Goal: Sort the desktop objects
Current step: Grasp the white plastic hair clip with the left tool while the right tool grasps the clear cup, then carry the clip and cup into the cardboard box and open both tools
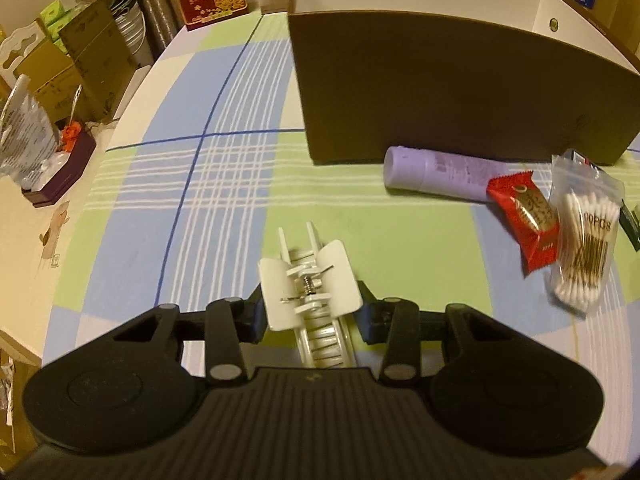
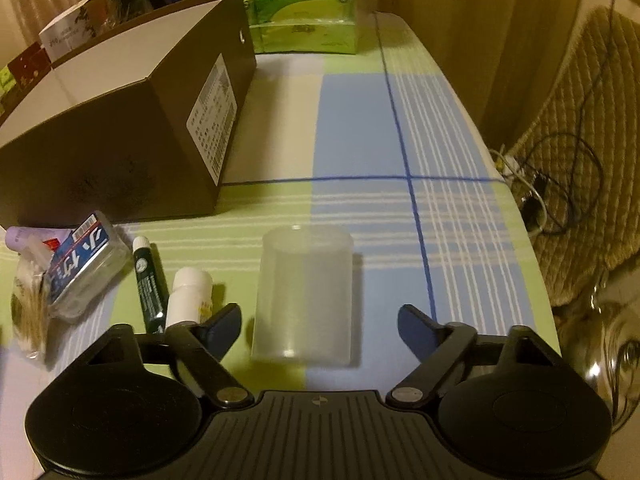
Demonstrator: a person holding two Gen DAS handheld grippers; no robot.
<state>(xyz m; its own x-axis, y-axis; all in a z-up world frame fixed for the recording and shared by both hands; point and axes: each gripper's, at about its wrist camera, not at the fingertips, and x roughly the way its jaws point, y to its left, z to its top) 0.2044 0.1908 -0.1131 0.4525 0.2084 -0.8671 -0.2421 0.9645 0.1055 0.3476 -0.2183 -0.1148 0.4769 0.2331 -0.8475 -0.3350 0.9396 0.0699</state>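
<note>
Here the white hair clip sits clamped between the fingers of the left gripper, held above the checked tablecloth, in front of the dark box. To its right, on the cloth by the foot of the box, lie a purple tube, a red snack packet and a bag of cotton swabs. The right gripper is spread wide and holds nothing; a frosted plastic cup stands between its fingers, apart from both. Left of the cup are a white bottle, a green marker and a clear case
</note>
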